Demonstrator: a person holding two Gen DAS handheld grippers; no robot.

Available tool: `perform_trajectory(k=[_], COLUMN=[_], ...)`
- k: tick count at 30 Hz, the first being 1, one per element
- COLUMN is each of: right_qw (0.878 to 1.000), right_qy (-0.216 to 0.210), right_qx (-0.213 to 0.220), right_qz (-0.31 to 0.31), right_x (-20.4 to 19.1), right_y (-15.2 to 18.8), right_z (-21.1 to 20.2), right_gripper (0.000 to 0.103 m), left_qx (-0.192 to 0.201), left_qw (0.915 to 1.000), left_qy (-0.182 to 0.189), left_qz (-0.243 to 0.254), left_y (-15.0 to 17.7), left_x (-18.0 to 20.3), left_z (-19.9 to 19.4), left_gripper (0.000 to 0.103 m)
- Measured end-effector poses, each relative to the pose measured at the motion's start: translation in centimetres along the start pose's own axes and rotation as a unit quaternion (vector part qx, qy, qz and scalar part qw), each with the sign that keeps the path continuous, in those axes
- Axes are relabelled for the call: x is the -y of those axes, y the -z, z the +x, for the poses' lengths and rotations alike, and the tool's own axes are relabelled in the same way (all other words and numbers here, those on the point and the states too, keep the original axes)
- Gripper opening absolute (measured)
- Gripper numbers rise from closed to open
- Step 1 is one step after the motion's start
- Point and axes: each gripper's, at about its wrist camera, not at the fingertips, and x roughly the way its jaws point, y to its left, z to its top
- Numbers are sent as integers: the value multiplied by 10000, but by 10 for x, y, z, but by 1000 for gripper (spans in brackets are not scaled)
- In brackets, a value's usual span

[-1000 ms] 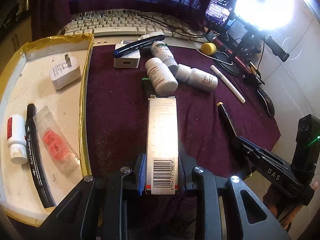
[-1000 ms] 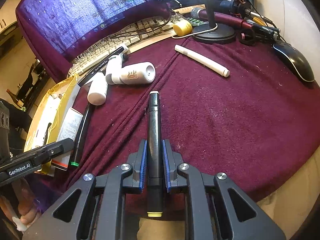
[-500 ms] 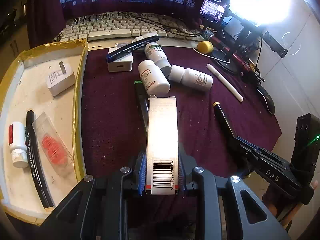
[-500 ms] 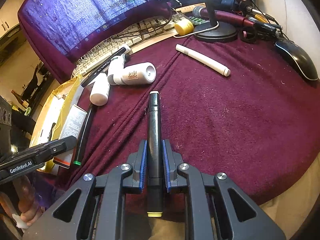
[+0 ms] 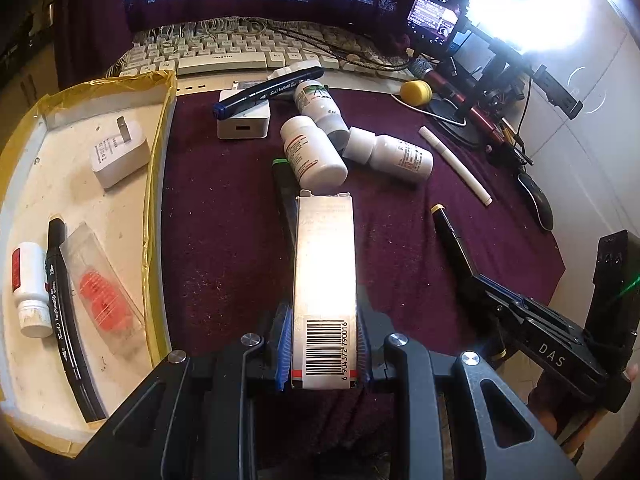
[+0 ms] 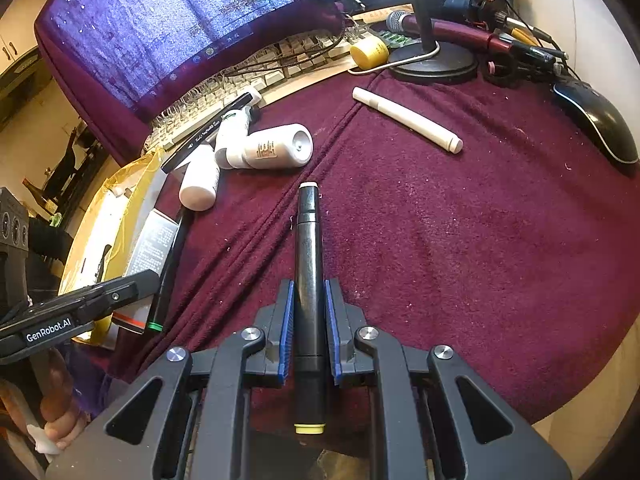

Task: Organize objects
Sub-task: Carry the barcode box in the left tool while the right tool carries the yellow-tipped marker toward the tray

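Left tool (image 5: 323, 344) clamped on a barcoded carton (image 5: 324, 280), right tool (image 6: 308, 328) clamped on a black marker (image 6: 308, 280), both seemingly above the maroon cloth (image 6: 460, 260)

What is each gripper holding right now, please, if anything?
Left gripper: closed on the white carton.
Right gripper: closed on the black marker.

Maroon cloth, white bottles, black pens

We see a speckled maroon cloth (image 5: 224, 216) on the tabletop, a pale silver box (image 5: 324, 276) with a black barcode and red stripe, a black marker (image 6: 308, 280) tipped yellow, blue-lined fingers (image 6: 286, 332), and a yellow-taped white tray (image 5: 160, 184).
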Motion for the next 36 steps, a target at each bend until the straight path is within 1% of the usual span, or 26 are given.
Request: perform_trajectory(k=[9,21,24,28,30,36], right_qw=[10000,10000,10000,9999,9997,9992], right_qy=[1,-35,4,26,52,94], right_qx=[-15,-10,-13,-45,-81,-145], right_qz=[19,-22,-77,-162,-219,-368], right_x=[0,-2,-4,-6,-7,-9], right_y=[1,0,0,-1,-2,-5], right_z=[0,0,0,1,1,3], right_gripper=[13,13,13,13,13,13], left_qx=[-3,-1,-9,17,44,53], left_qw=[10000,10000,9999,9999,9999,9999], left_qy=[47,5,-28,23,10,13], left_qz=[28,70,104,149,98,130], left_y=[0,-1,-3,-5,-6,-8], left_x=[2,1,4,8,9,7], left_z=[1,3,4,5,6,5], left_gripper=[23,23,23,23,23,23])
